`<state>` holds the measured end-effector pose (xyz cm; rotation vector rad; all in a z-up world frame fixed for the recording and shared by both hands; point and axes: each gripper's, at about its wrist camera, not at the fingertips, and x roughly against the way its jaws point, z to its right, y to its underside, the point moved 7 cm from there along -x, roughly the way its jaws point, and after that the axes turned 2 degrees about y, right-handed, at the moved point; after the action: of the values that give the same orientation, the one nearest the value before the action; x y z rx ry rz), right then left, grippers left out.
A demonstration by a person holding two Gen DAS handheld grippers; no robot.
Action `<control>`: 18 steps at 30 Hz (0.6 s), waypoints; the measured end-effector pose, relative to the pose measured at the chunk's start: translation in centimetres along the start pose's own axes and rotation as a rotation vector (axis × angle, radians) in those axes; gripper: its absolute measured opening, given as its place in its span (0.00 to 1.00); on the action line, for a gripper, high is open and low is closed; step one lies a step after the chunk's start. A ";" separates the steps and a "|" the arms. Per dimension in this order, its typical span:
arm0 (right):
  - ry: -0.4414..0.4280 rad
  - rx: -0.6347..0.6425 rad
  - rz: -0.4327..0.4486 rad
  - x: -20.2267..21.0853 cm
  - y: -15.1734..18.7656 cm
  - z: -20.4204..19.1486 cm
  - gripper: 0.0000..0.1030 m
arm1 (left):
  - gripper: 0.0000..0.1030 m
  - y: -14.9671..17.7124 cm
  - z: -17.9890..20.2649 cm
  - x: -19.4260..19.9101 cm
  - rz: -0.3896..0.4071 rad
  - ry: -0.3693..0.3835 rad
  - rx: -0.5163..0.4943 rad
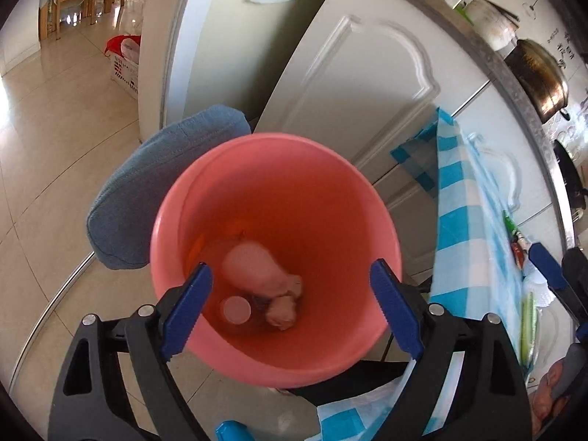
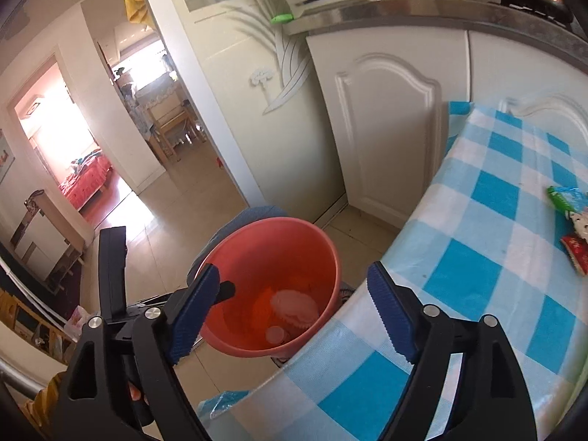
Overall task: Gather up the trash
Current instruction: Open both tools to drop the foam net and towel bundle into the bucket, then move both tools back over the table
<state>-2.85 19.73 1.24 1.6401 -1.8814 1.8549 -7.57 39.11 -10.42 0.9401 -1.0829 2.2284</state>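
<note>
A pink bucket stands on the floor beside the table, and I look straight down into it in the left wrist view. At its bottom lie a pale crumpled wrapper, a small wad and a round white lid. My left gripper hangs open over the bucket's mouth with nothing between its fingers. My right gripper is open and empty too, above the gap between the bucket and the table edge. A green wrapper and a red wrapper lie on the table.
The table wears a blue-and-white check cloth. A blue cushion sits behind the bucket. White cabinet doors stand beyond, under a counter with a metal pot. A white basket stands on the tiled floor.
</note>
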 end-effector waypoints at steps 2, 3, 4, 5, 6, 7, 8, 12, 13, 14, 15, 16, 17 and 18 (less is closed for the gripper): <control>0.031 -0.017 0.025 1.7 0.1 0.8 0.86 | 0.88 -0.1 0.2 1.1 0.031 0.033 0.008; 0.045 -0.027 0.034 2.7 0.4 1.3 0.86 | 0.89 0.0 0.3 1.8 0.048 0.053 0.009; 0.062 -0.034 0.039 3.7 0.8 1.9 0.86 | 0.90 0.0 0.5 2.2 0.059 0.070 0.006; 0.090 -0.040 0.043 4.7 1.1 2.5 0.86 | 0.90 0.2 0.7 2.6 0.068 0.082 -0.001; 0.119 -0.049 0.047 5.6 1.4 3.3 0.86 | 0.91 0.4 1.0 2.9 0.073 0.091 -0.014; 0.146 -0.065 0.050 6.8 1.8 4.1 0.86 | 0.91 0.5 1.3 3.1 0.074 0.098 -0.022; 0.170 -0.085 0.052 7.8 2.0 4.9 0.86 | 0.91 0.7 1.5 3.3 0.072 0.106 -0.026; 0.266 -0.188 0.083 12.8 3.5 8.3 0.86 | 0.91 1.5 2.4 4.3 0.055 0.149 -0.051; 0.300 -0.206 0.095 14.2 3.9 9.1 0.86 | 0.91 1.7 2.8 4.6 0.053 0.160 -0.065; 0.329 -0.221 0.109 15.5 4.2 9.8 0.86 | 0.91 1.7 3.2 4.9 0.055 0.170 -0.076; 0.354 -0.239 0.124 16.9 4.6 10.5 0.86 | 0.91 1.7 3.7 5.2 0.061 0.178 -0.090; 0.372 -0.256 0.137 18.2 4.9 11.2 0.86 | 0.91 1.8 4.1 5.4 0.064 0.181 -0.102; 0.393 -0.272 0.149 19.5 5.2 11.7 0.86 | 0.91 1.9 4.6 5.6 0.066 0.181 -0.119; 0.417 -0.287 0.160 20.7 5.6 12.4 0.87 | 0.91 1.9 5.3 5.7 0.069 0.180 -0.141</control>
<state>-8.18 -3.76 7.17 0.9555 -2.0108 1.7055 -10.58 34.44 -4.63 0.6400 -1.1858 2.2094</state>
